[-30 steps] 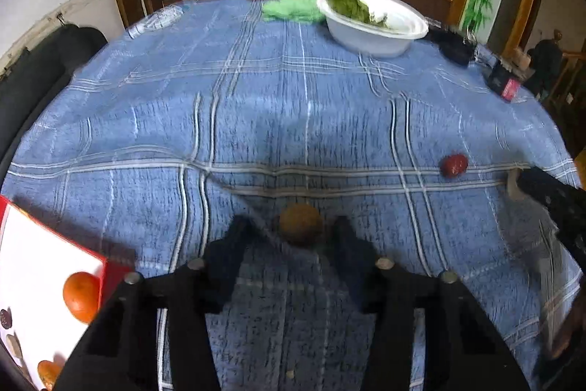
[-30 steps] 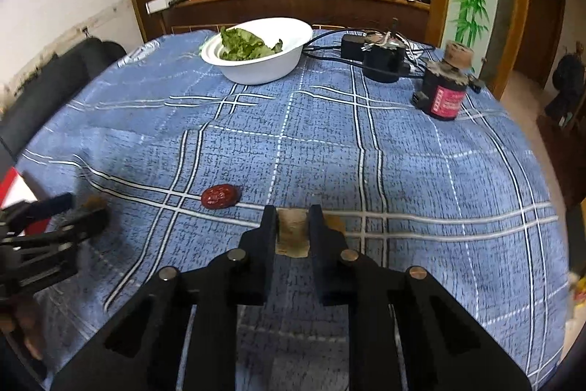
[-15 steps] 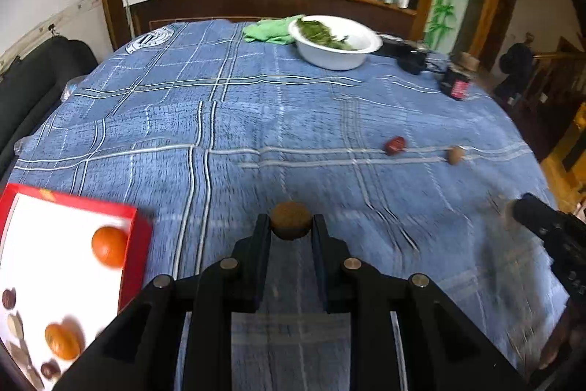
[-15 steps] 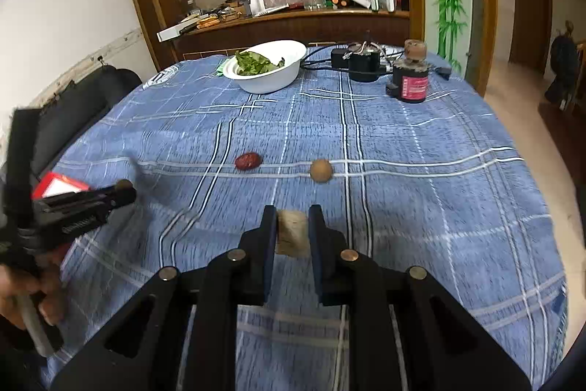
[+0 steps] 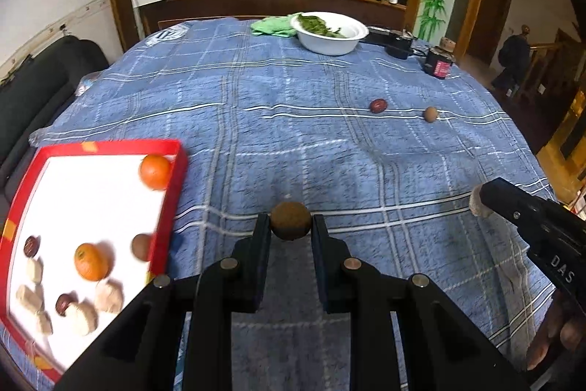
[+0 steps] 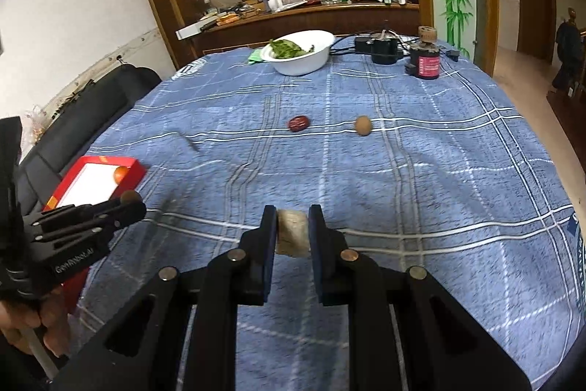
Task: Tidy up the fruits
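Note:
My left gripper (image 5: pixel 291 222) is shut on a round brown fruit (image 5: pixel 290 220) and holds it above the blue checked tablecloth, just right of a red-rimmed white tray (image 5: pixel 172 207). The tray holds two oranges (image 5: pixel 155 171), dark red dates and several pale pieces. My right gripper (image 6: pixel 292 231) is shut on a pale beige fruit piece (image 6: pixel 291 232) above the cloth. A red date (image 6: pixel 298 123) and a small tan round fruit (image 6: pixel 363 125) lie on the cloth farther back. The left gripper also shows in the right wrist view (image 6: pixel 126 204).
A white bowl of greens (image 5: pixel 331 32) stands at the far side with a green cloth (image 5: pixel 273 26) beside it. Black devices with cables (image 6: pixel 381 48) and a small red-labelled jar (image 6: pixel 425 59) stand at the far right. A dark sofa (image 5: pixel 36 79) lies left of the table.
Both grippers have lifted and pulled back toward the near side with their fruit. The left one closed on the brown fruit a second ago, and the tray has come into fuller view.

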Available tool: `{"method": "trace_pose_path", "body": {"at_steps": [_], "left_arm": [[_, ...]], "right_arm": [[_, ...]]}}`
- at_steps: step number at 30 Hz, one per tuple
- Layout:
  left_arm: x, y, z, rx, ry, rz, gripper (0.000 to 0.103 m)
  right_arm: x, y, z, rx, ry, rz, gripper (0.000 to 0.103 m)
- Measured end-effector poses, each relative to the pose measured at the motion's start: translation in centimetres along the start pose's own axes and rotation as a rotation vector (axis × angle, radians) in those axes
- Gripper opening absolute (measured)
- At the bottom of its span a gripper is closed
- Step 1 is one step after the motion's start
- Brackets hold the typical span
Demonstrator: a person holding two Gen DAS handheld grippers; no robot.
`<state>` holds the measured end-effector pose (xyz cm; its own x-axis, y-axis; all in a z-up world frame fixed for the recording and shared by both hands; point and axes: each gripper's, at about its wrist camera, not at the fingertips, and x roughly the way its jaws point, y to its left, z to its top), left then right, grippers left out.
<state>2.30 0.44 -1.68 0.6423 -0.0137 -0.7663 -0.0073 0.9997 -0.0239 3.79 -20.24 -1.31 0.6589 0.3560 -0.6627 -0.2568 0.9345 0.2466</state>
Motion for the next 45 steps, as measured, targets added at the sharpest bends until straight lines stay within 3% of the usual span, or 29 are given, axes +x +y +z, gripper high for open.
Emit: {"method": "trace_pose_path", "body": {"at_steps": [11,29,45], "left_arm": [[-1.6,2.8,-1.7,-0.048,-0.008,0.034,0.021],[-3.0,6.0,-3.2,-0.113,-0.02,0.089,0.021],[-4.2,9.3,-3.4,-0.159,-0.047,0.145,0.021]], "right_arm": [[-0.2,4.2,-1.1,-0.036,0.003,0.054,0.019],[0.0,7.6,-1.9,-0.079,0.012,0.115,0.019],[0.7,12.1,-1.2,-0.137,0.009,0.195,0.019]]}}
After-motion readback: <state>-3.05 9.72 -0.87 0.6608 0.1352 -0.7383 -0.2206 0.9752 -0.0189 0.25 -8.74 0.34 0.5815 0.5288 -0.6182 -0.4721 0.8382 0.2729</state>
